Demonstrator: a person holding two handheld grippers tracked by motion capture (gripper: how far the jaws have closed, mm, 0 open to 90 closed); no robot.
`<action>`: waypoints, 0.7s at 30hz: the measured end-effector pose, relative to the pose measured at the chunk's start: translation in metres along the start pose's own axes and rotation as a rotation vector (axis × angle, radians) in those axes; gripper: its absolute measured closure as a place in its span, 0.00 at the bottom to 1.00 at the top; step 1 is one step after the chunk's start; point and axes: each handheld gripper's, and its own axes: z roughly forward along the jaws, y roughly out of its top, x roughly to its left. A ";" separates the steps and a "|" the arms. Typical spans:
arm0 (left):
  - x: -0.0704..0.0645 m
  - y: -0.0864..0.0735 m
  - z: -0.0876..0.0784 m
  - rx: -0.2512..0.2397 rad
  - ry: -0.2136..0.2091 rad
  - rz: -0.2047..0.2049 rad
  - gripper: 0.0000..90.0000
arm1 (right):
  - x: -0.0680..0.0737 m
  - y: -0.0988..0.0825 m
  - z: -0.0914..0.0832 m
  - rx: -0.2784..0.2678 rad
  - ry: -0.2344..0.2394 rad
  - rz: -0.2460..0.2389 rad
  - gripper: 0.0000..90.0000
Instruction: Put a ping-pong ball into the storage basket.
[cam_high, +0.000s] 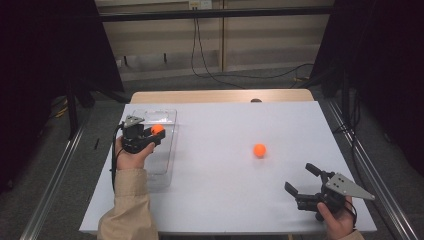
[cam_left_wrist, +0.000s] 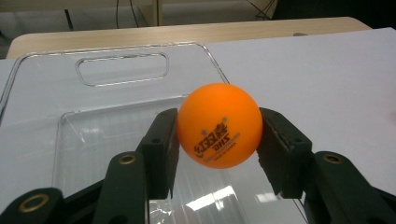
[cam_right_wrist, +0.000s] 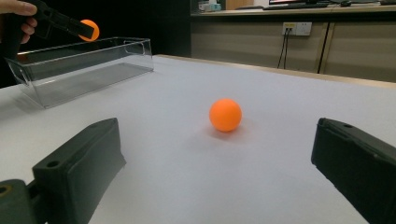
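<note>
– Any writing to read here?
– Only on the orange ball (cam_left_wrist: 218, 125): dark print that stands upside down in the left gripper view, with "DHS" in Latin letters, a line of Chinese characters next to it, and small stars beside the print
– Anything smaller?
– A tiny line along the print, too small to read

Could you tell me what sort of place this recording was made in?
Probably a lab or workshop recording bench: a white table between black curtains, cables trailing across the floor, and a wall socket behind.
</note>
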 end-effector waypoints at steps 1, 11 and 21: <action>0.000 0.000 0.000 0.002 0.000 0.004 0.56 | 0.000 0.000 0.000 0.000 0.000 -0.001 0.01; 0.000 0.001 -0.002 0.006 0.027 0.005 0.56 | 0.000 0.000 0.000 -0.001 0.000 -0.002 0.01; 0.002 0.002 -0.005 0.006 0.048 0.000 0.54 | 0.001 0.000 0.000 -0.002 0.000 0.001 0.01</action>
